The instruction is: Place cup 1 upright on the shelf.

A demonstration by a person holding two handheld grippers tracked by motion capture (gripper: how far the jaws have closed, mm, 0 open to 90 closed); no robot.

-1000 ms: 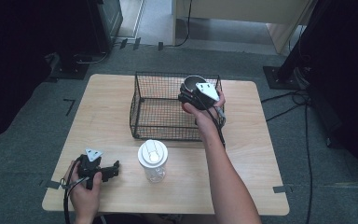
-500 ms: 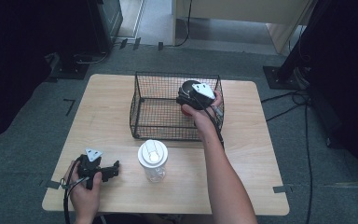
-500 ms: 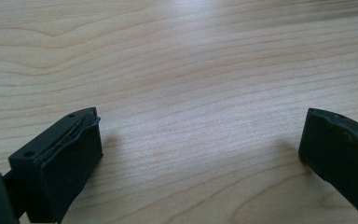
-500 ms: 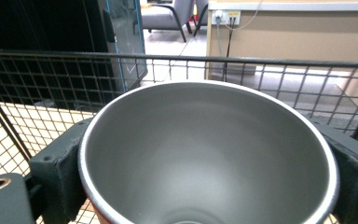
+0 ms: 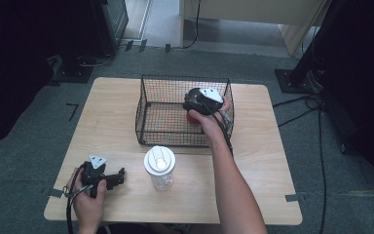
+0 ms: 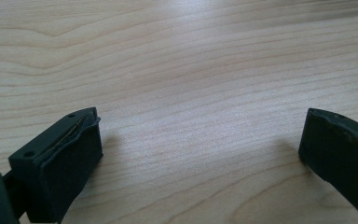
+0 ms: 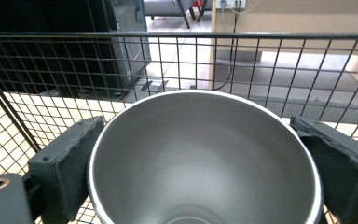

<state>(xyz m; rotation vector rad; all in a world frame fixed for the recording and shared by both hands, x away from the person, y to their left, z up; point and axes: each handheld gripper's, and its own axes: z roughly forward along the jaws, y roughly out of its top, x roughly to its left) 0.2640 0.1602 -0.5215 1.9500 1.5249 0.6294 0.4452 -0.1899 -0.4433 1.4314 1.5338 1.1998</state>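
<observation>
While the right gripper [image 5: 197, 105] is reaching down inside the black wire-mesh basket [image 5: 185, 77], its two jaws are standing on either side of the round metal cup with a brushed steel inside and a red outside [image 7: 200, 158]. The pads are sitting against the cup's rim on both sides, so the tongs appear to be grasping the cup rather than letting go of it. From the high view, the cup is sitting low in the right half of the basket, close to the basket's right wall, and a sliver of red [image 5: 193, 117] is peeking out under the gripper. Whether its base is already resting on the basket floor cannot be told, since the hand is covering it.

The left gripper [image 5: 119, 177] is lying idle on the pale wooden table [image 5: 112, 107], well in front of the basket and off to its left. Its jaws are standing wide apart with nothing but bare wood between them (no part in the work just now).

Just in front of the basket's near wall, a clear glass jar with a white lid [image 5: 159, 168] is standing upright on the table, untouched.

Judging by this, the placing of the cup is nearly finished: the cup is inside the basket, and what is left is opening the jaws and lifting the hand clear over the rim. The jar, if it belongs in the basket too, is waiting outside.
</observation>
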